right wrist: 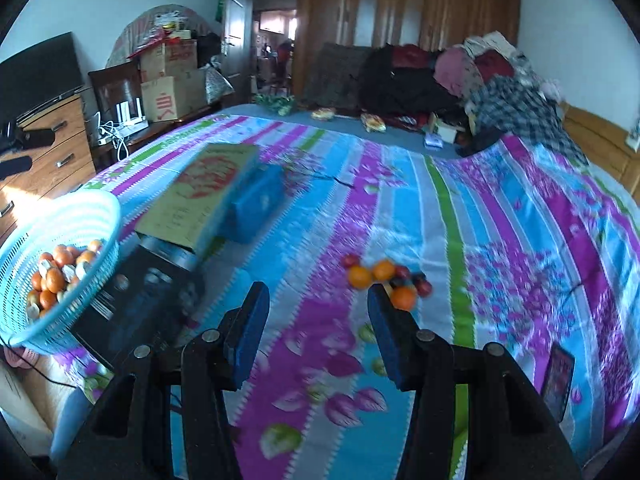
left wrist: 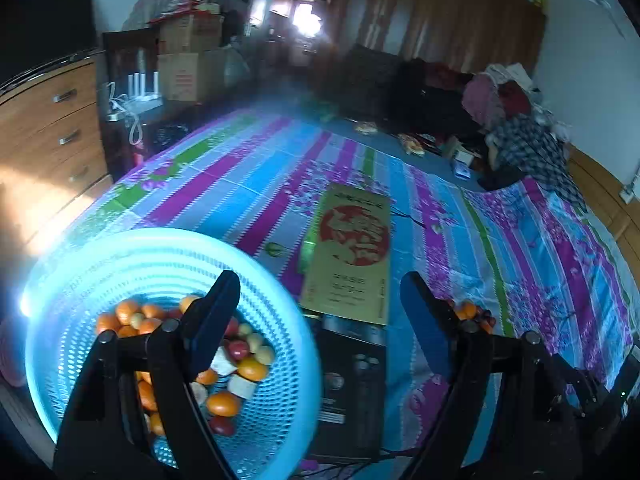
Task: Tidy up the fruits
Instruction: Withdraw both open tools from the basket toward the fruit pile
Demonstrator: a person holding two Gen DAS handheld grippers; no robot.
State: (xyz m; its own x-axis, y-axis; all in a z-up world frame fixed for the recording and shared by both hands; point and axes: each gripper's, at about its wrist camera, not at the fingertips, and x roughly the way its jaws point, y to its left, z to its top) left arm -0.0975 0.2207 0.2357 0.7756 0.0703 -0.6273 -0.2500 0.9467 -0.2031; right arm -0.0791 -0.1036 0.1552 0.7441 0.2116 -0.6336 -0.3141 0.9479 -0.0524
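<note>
A light blue mesh basket [left wrist: 276,320] sits at the lower left of the left wrist view and holds several oranges, red fruits and pale pieces [left wrist: 240,368]. My left gripper [left wrist: 320,312] hangs beside and above the basket, open, with nothing between its blue pads. In the right wrist view a small pile of oranges and dark red fruits [right wrist: 384,278] lies on the striped bedspread [right wrist: 460,208], just beyond my right gripper [right wrist: 316,328]. This gripper is open and empty. The same basket [right wrist: 80,204] appears at the far left there.
A gold cardboard box with a red emblem [right wrist: 200,196], a blue box [right wrist: 256,204] and a black box [right wrist: 136,304] lie between basket and fruit pile. Clothes [right wrist: 480,80] are heaped at the bed's far end. A dark flat device [right wrist: 558,376] lies at the right. A wooden dresser [left wrist: 48,128] stands left.
</note>
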